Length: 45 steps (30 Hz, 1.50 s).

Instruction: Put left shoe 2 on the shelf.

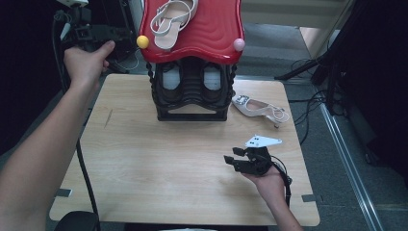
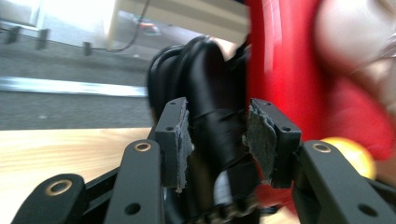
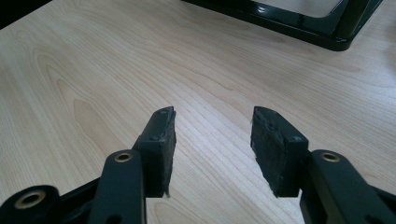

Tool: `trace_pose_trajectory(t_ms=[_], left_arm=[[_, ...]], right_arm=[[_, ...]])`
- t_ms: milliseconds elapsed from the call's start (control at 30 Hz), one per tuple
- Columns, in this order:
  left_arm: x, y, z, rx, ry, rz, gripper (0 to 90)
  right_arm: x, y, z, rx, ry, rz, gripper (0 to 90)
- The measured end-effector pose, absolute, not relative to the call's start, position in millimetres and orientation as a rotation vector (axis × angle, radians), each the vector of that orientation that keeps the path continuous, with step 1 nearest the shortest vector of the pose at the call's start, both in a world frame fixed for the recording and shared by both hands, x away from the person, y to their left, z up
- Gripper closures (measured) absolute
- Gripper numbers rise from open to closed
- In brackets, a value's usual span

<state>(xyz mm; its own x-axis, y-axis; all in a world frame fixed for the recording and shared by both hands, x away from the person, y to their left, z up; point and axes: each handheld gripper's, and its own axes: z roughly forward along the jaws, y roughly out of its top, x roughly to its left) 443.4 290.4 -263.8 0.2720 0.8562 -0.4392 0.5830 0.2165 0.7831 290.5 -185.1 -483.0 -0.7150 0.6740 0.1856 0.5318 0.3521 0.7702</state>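
A shoe rack with a wavy red top shelf and black frame stands at the back of the wooden table. One white strappy sandal lies on the red shelf. Its mate lies on the table right of the rack. My left gripper is raised beyond the table's far left corner, level with the shelf's yellow knob. In the left gripper view it is open, with the black frame blurred behind its jaws. My right gripper hovers open and empty over bare tabletop.
A pair of dark shoes sits on the rack's lower level. A pink knob marks the shelf's right corner. Cables and dark stands crowd the floor to the right. The rack's base lies ahead of the right gripper.
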Motion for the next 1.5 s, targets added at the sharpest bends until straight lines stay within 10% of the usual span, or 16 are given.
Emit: trace_pose_trajectory(t_ms=[1500], left_arm=[[373.7,282.2,-431.8,1.572,1.457,0.193,52.9]], right_arm=[[292.5,-189.0,-483.7,1.119,2.439,1.292,50.8]])
